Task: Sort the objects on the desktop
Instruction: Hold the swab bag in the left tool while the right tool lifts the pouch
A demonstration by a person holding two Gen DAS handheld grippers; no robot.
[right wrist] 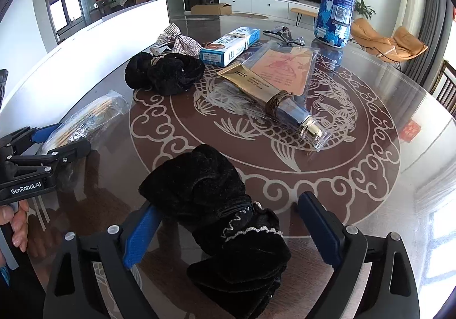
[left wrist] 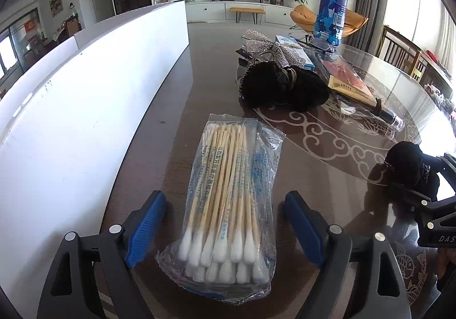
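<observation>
A clear bag of cotton swabs (left wrist: 228, 205) lies on the glass-topped table (left wrist: 327, 148), lengthwise between the fingers of my left gripper (left wrist: 225, 196). That gripper is open, with a gap between each blue pad and the bag. In the right wrist view a black velvet scrunchie with silver trim (right wrist: 216, 210) rests on the glass between the fingers of my right gripper (right wrist: 228, 202), which is open too. Its right pad stands well off the fabric, and its left fingertip is right beside it. The left gripper (right wrist: 57, 148) and the swab bag (right wrist: 94, 116) also show at that view's left edge.
Further back lie another black scrunchie (right wrist: 165, 71), a silver bow (right wrist: 176, 40), a blue box (right wrist: 230, 45), a packaged bottle (right wrist: 285, 96), glasses (right wrist: 285, 34) and a tall blue patterned bottle (right wrist: 336, 0). A white panel (left wrist: 85, 91) runs along the table's left side.
</observation>
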